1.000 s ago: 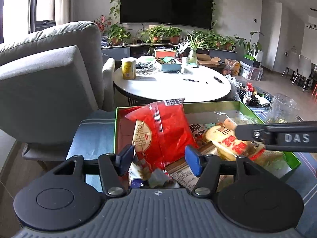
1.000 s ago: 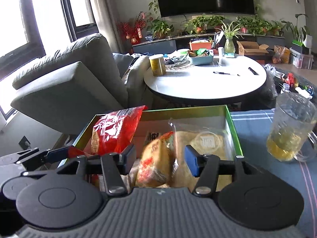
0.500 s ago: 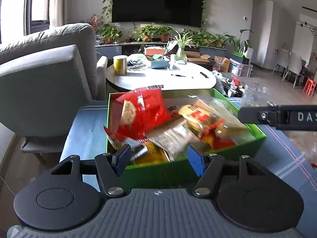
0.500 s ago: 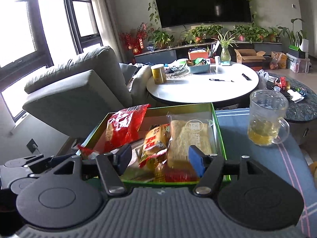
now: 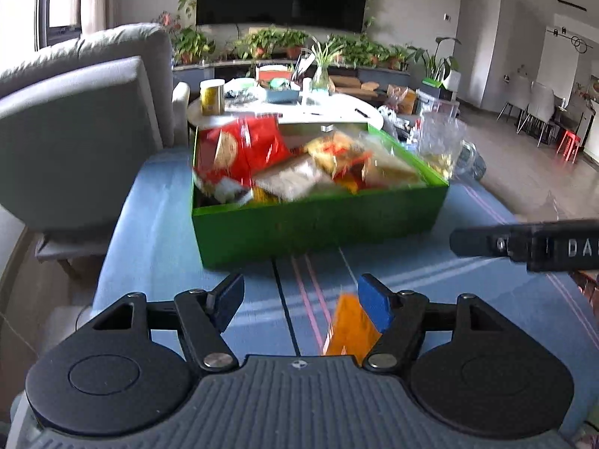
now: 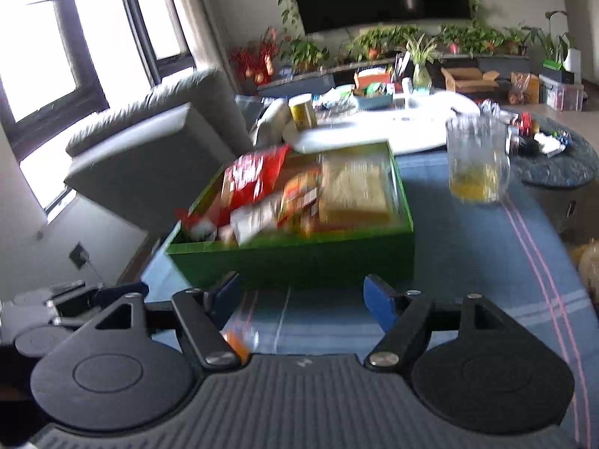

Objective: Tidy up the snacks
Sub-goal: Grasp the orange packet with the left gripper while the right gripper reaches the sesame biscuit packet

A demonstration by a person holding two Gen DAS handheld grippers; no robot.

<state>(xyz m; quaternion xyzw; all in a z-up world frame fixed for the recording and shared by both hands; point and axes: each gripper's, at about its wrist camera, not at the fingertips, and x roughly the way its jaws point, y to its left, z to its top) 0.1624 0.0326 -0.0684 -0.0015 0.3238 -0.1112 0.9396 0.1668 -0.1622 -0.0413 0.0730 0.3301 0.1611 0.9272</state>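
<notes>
A green box (image 5: 318, 220) full of snack packets stands on the blue striped cloth; it also shows in the right wrist view (image 6: 299, 258). A red packet (image 5: 243, 146) leans at its left rear, red also in the right wrist view (image 6: 251, 176). An orange packet (image 5: 348, 329) lies on the cloth near my left gripper's right finger; it shows in the right wrist view (image 6: 236, 340) too. My left gripper (image 5: 299, 303) is open and empty, well in front of the box. My right gripper (image 6: 299, 295) is open and empty, also in front of the box.
A glass mug (image 6: 477, 161) with yellow drink stands right of the box. A grey armchair (image 5: 75, 112) is at the left. A round white table (image 6: 374, 127) with a yellow can and clutter lies behind. The right gripper's arm (image 5: 524, 243) reaches in from the right.
Both grippers have pulled back from over the box to the cloth in front of it. The orange packet has come into view near them. Both stay open.
</notes>
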